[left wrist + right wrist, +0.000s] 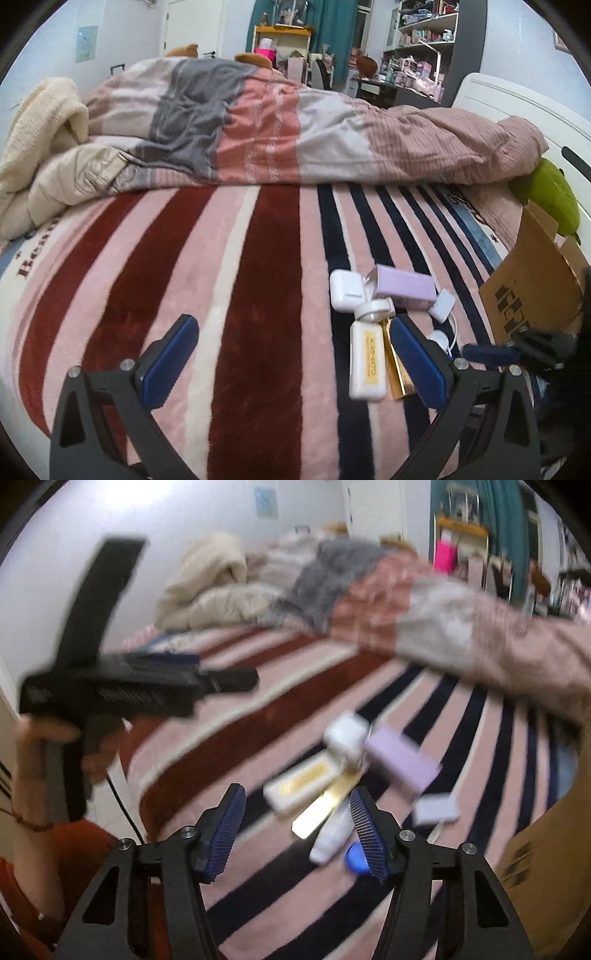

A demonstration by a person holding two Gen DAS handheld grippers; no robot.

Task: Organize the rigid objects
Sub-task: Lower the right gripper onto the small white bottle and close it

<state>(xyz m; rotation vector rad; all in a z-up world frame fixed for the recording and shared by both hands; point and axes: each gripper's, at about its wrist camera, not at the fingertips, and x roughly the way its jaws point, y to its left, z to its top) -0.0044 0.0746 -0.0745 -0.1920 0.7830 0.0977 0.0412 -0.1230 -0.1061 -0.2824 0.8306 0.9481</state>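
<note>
Nothing looks sorted yet: the white rectangular bottle point(366, 365), lilac carton point(404, 287) and white charger case point(346, 290) lie clustered lower right on the striped bed blanket point(258, 295), beside the brown cardboard box point(532, 288), while both the left hand-held gripper point(291, 358) and right hand-held gripper point(297, 830) hang agape and empty.

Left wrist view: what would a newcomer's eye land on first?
A cluster of small items on the striped plush blanket: a white bottle with a yellow label, a lilac rectangular box and a white earbud case. The left gripper is open over the blanket, one of its blue fingers beside the bottle. An open brown cardboard box stands at the right edge.
</note>
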